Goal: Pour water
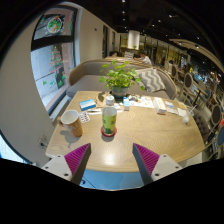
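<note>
A clear bottle [109, 117] with a green label and red cap stands upright on the light wooden table [150, 140], beyond my fingers and roughly centred between them. To its left stands a brown paper cup [72, 122]. My gripper [111, 160] is open, its two magenta pads [147, 158] spread wide above the table's near edge, with nothing between them. The bottle is well ahead of the fingertips.
A potted green plant [121, 79] stands behind the bottle. A blue object [88, 104] and small white items [160, 104] lie on the far side of the table. Grey sofas [95, 72] and chairs sit beyond, with a window wall at the left.
</note>
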A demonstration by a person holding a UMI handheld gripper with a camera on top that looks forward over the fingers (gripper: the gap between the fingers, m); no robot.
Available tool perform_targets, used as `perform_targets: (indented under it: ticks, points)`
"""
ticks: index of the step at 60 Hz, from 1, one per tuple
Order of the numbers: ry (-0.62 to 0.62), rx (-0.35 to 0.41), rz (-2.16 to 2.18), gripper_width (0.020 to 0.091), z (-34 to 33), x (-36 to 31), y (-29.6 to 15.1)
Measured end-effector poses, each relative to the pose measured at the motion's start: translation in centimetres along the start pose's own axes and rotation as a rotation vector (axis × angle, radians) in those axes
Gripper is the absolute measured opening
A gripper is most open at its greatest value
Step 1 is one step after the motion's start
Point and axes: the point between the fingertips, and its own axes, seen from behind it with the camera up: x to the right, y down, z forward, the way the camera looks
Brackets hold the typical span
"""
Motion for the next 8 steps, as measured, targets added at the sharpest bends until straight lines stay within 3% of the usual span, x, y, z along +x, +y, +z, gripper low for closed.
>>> perform_targets:
  ticks: [8]
  points:
    - [0.027, 0.008, -0.018, 0.0852, 0.02, 0.62, -0.43]
